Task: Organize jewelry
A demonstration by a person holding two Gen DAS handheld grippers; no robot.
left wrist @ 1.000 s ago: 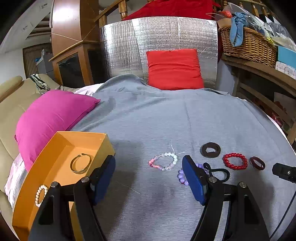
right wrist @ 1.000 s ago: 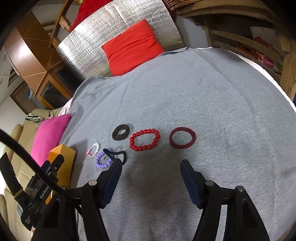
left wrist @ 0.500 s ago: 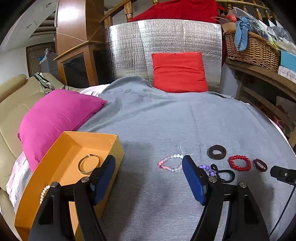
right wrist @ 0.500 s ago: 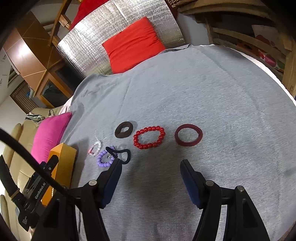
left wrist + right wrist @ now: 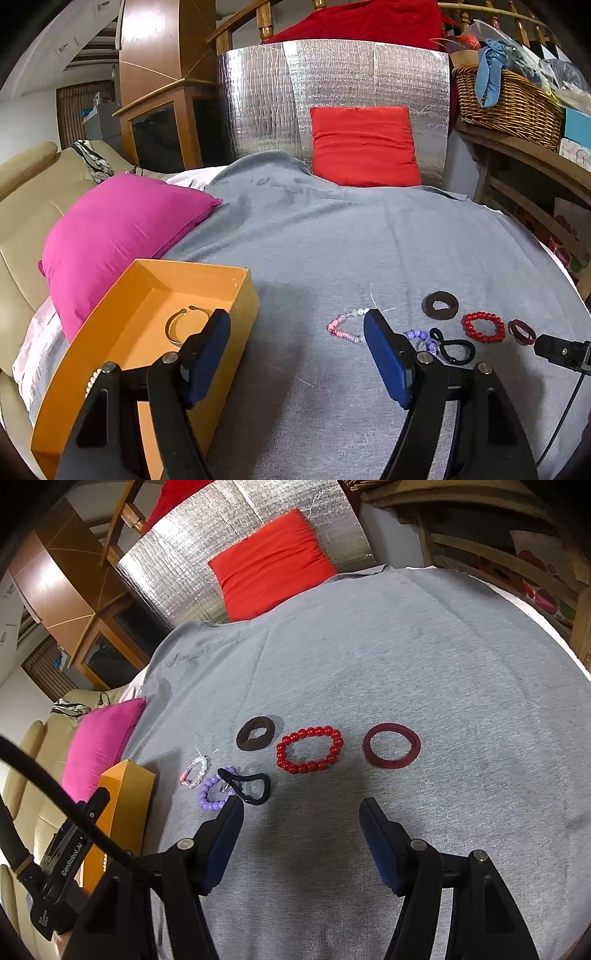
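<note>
Both grippers hover empty over jewelry laid out on a grey blanket (image 5: 406,646).

The left gripper (image 5: 297,354) has its jaws wide with nothing between them; the right gripper (image 5: 301,834) is also well open and holds nothing. Only the left view looks into the orange box (image 5: 155,273), where a gold bangle (image 5: 181,326) lies, with what may be a string of white beads (image 5: 94,380) half hidden behind a finger. The right view better shows the row on the blanket: pink-white bracelet (image 5: 194,773), purple bead bracelet (image 5: 210,794) touching a black hair tie (image 5: 251,788), brown ring (image 5: 256,734), red bead bracelet (image 5: 309,750), maroon bangle (image 5: 391,750).
</note>
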